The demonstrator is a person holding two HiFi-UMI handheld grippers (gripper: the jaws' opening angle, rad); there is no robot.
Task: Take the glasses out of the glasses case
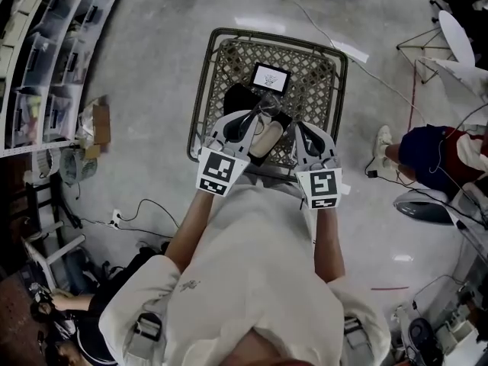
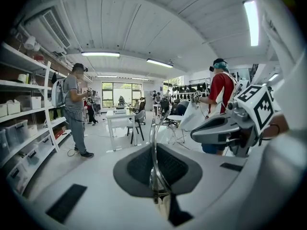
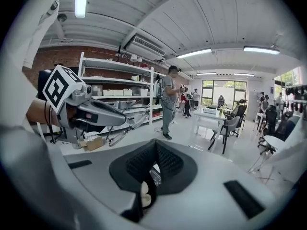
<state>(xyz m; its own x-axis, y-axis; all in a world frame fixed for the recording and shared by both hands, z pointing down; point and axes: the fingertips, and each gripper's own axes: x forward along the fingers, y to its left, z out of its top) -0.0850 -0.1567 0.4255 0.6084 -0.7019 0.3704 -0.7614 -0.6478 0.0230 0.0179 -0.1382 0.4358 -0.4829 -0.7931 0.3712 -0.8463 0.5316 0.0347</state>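
Glasses [image 1: 261,113]: thin metal frame, held over the wire basket [image 1: 204,78] – at 12 o'clock from the person's chest in the head view.
Left gripper [image 1: 254,120]: jaws pinched together on the glasses; in the left gripper view a wire loop of the frame [image 2: 153,143] rises from between them.
Right gripper [image 1: 294,132]: jaws narrowed onto the cream glasses case [image 3: 143,195].
Glasses case [image 1: 267,139]: oblong, between the two grippers, just beside the glasses at their 5 o'clock.
Marker card [image 1: 271,77]: in the basket, toward its 12 o'clock end.
Dark object [image 1: 240,97]: in the basket at 10 o'clock from the glasses – what it is cannot be told.
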